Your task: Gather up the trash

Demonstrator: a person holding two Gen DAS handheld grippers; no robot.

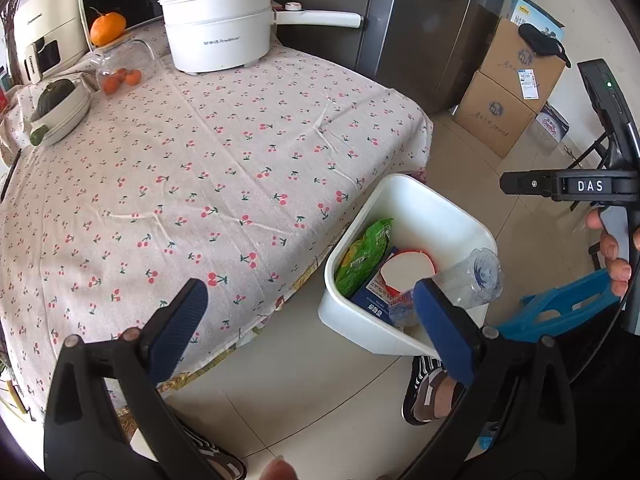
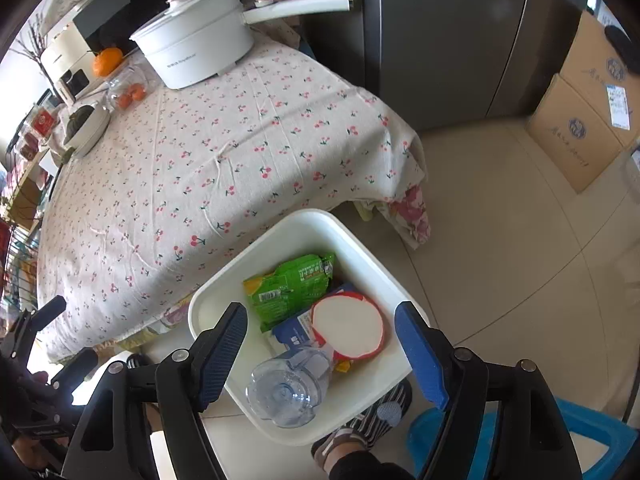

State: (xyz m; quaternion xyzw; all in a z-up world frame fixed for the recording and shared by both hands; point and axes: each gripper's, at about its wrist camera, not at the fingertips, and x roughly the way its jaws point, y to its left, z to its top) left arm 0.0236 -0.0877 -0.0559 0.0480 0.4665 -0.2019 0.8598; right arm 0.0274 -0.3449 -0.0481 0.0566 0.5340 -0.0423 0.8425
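While the bottle (image 2: 290, 388) lies in the bin (image 2: 280, 224) on the wrappers, you hold both tongs, left (image 1: 312, 320) and right (image 2: 320, 356), released and empty; lift clear, then check the counter (image 1: 200, 152) for leftover trash.

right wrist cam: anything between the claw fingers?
Yes. In the right wrist view the open right claw frames the white bin; the clear plastic bottle lies in it between the pads, untouched.
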